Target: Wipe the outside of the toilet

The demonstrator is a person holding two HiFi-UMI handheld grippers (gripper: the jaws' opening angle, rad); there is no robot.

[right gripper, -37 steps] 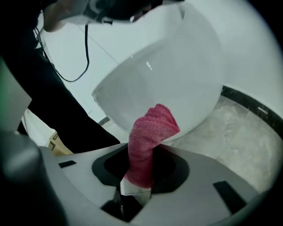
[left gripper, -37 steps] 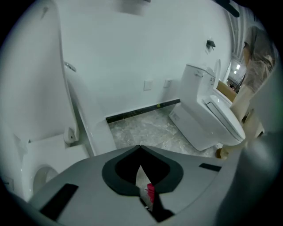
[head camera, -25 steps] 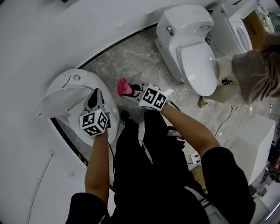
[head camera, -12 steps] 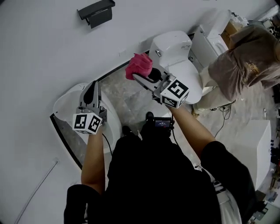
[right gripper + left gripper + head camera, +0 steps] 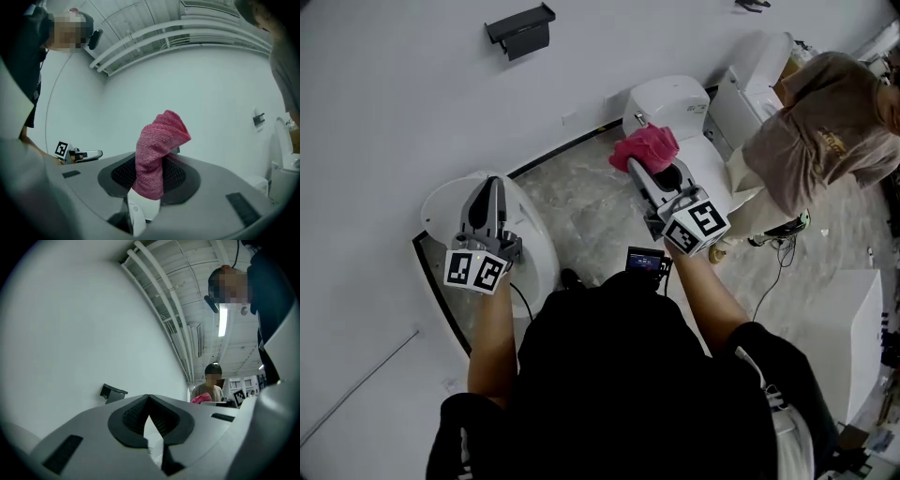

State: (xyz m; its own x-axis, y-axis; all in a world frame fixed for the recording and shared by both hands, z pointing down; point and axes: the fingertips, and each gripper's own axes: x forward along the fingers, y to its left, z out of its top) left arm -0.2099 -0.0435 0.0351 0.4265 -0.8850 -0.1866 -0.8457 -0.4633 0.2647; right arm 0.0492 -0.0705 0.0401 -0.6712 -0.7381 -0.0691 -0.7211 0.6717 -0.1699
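The white toilet point(image 5: 667, 97) stands against the curved wall, right of centre in the head view, its lid down. My right gripper point(image 5: 639, 167) hovers over the toilet's front left, shut on a pink cloth point(image 5: 645, 146). The right gripper view shows that cloth point(image 5: 157, 150) sticking up from between the closed jaws of the right gripper point(image 5: 150, 174). My left gripper point(image 5: 493, 184) is held above a second white fixture point(image 5: 441, 204) at the left. Its jaws meet at the tip, and the left gripper point(image 5: 149, 401) holds nothing.
A person in a beige top point(image 5: 825, 122) bends beside the toilet at the right, near another white fixture point(image 5: 757, 66). A black box point(image 5: 521, 28) hangs on the wall. Marbled floor point(image 5: 581, 202) lies between the two fixtures. A cable point(image 5: 773, 272) trails on the floor at right.
My right gripper has lifted the pink cloth from low near the floor and carried it right, over the toilet. The left gripper stays above the left fixture. The head view has tilted up.
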